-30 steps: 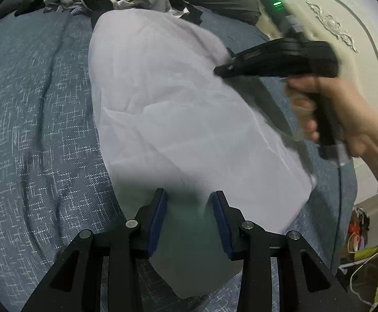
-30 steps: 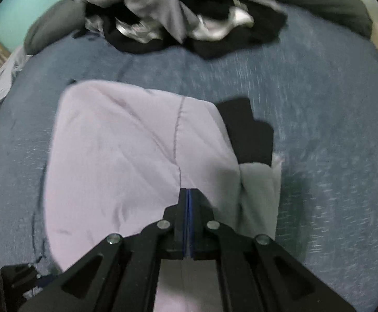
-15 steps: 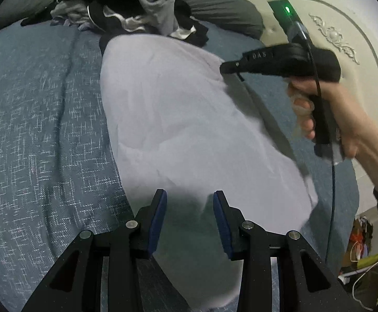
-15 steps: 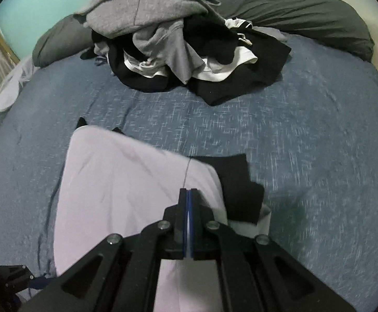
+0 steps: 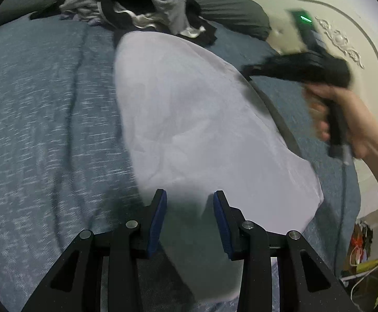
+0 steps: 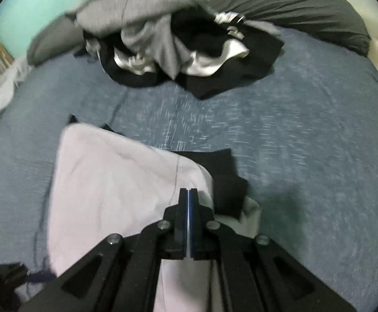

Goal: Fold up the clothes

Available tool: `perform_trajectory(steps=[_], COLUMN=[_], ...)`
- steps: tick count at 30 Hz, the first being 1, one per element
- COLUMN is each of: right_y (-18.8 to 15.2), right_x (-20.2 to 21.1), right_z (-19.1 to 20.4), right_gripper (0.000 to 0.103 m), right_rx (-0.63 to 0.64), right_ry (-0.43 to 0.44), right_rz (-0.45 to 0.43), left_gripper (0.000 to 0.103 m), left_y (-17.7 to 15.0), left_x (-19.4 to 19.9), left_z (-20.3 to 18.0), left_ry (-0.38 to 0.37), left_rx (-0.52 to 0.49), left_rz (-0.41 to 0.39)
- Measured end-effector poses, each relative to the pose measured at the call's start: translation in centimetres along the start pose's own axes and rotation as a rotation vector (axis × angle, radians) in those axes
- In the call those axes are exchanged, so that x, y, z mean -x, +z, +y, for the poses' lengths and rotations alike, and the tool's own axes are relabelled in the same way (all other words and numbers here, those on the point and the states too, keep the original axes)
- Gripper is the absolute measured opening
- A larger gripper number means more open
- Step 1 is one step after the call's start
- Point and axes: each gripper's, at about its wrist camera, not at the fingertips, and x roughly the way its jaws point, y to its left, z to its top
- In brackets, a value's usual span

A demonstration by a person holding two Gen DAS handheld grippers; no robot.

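Left gripper (image 5: pixel 189 221), left wrist view: jaws stand partly apart with nothing pinched, blue pads on either side of the near end of the pale garment (image 5: pixel 202 119) but not pressing it. The garment lies flat on the blue bedspread (image 5: pixel 45 117), a long smooth panel running away from the camera toward the heap of clothes (image 5: pixel 147 10) by the dark pillow (image 5: pixel 228 13). A few soft creases mid-panel, edges fairly straight (looks like a fold already laid over). The right gripper (image 5: pixel 243 67) shows here blurred, held in a hand (image 5: pixel 350 119) above the garment's right edge, tips not touching cloth as far as I can tell.

Right wrist view: right gripper (image 6: pixel 189 195) is fully closed, pads together, and nothing visibly caught between them. Below it is the same pale garment (image 6: pixel 105 182), with a black part (image 6: pixel 222 179) sticking out from under its right side and a pale flap (image 6: pixel 251 215) beyond that. The heap (image 6: pixel 178 41) sits well apart at the bed's far side, grey, black and white pieces tangled.

Progress, my judgement: one garment is partway folded, probably needing another fold or tidying of the black bit; the heap is untouched, so most of the task is left.
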Motion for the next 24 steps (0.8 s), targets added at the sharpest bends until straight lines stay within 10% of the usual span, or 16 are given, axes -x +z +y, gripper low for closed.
perform_trajectory(steps=[7, 11, 24], right_y=[-5.7, -9.4, -16.1], right_x=[5.5, 6.7, 6.4], right_z=[-3.7, -5.4, -4.2], right_gripper=[0.006, 0.044, 0.07], right_rx=[-0.122, -0.198, -0.189], right_ry=[0.119, 0.181, 0.267], right_rz=[-0.018, 0.032, 0.158], left_gripper=[0.056, 0.06, 0.071], left_y=[-1.9, -3.4, -5.5], left_x=[2.4, 2.5, -0.2], left_z=[1.6, 1.9, 1.4], left_ry=[-0.004, -0.005, -0.097], left_rx=[0.096, 0.139, 0.25], left_rz=[-0.007, 0.003, 0.048])
